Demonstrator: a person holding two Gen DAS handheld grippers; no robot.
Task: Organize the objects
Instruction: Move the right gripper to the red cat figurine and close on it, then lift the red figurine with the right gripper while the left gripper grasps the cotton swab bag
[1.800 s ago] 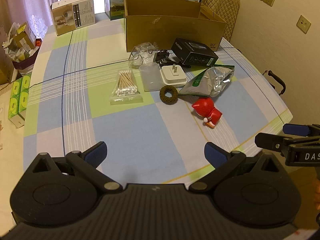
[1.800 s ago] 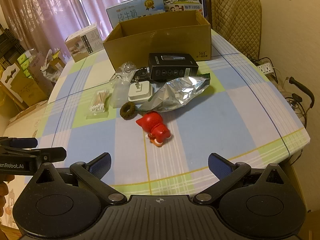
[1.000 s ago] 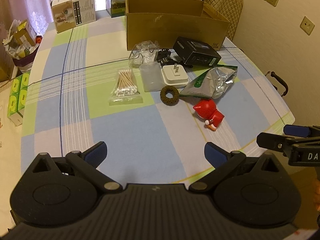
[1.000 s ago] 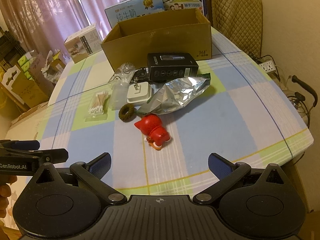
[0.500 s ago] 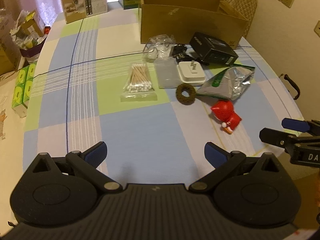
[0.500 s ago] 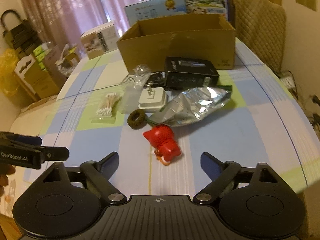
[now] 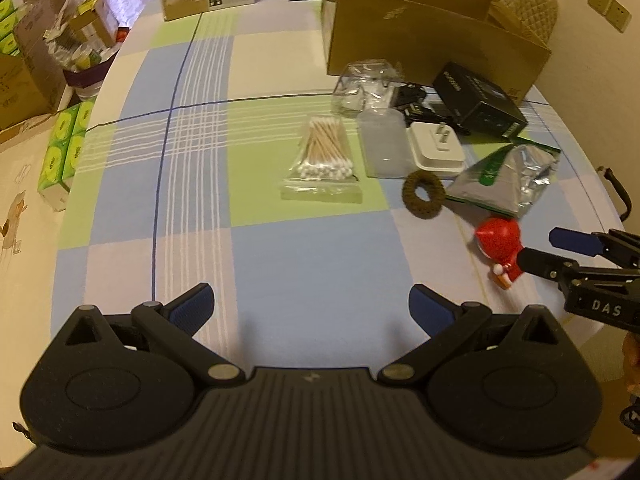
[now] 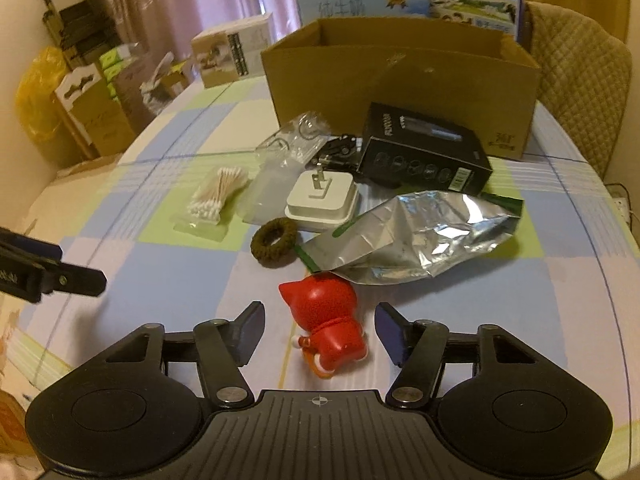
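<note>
A red cat figurine [image 8: 330, 320] lies on the checked tablecloth between the open fingers of my right gripper [image 8: 320, 330], untouched; it also shows in the left wrist view [image 7: 498, 246]. Behind it lie a silver foil pouch [image 8: 416, 240], a brown hair tie [image 8: 275, 243], a white plug adapter [image 8: 322, 200], a clear cup [image 8: 266, 192], a cotton swab bag [image 8: 214, 202] and a black box [image 8: 424, 160]. An open cardboard box [image 8: 400, 76] stands at the back. My left gripper [image 7: 310, 310] is open and empty over bare cloth.
A clear plastic packet [image 7: 366, 86] and black clips [image 7: 414, 100] lie near the cardboard box. Milk cartons [image 8: 404, 0] and a white carton [image 8: 232, 50] stand at the table's far edge. A padded chair [image 8: 576, 92] is at the right. Boxes [image 7: 28, 68] sit on the floor left.
My right gripper has moved forward and down, so its open fingers now flank the red figurine, slightly narrower. My left gripper has moved forward over the table.
</note>
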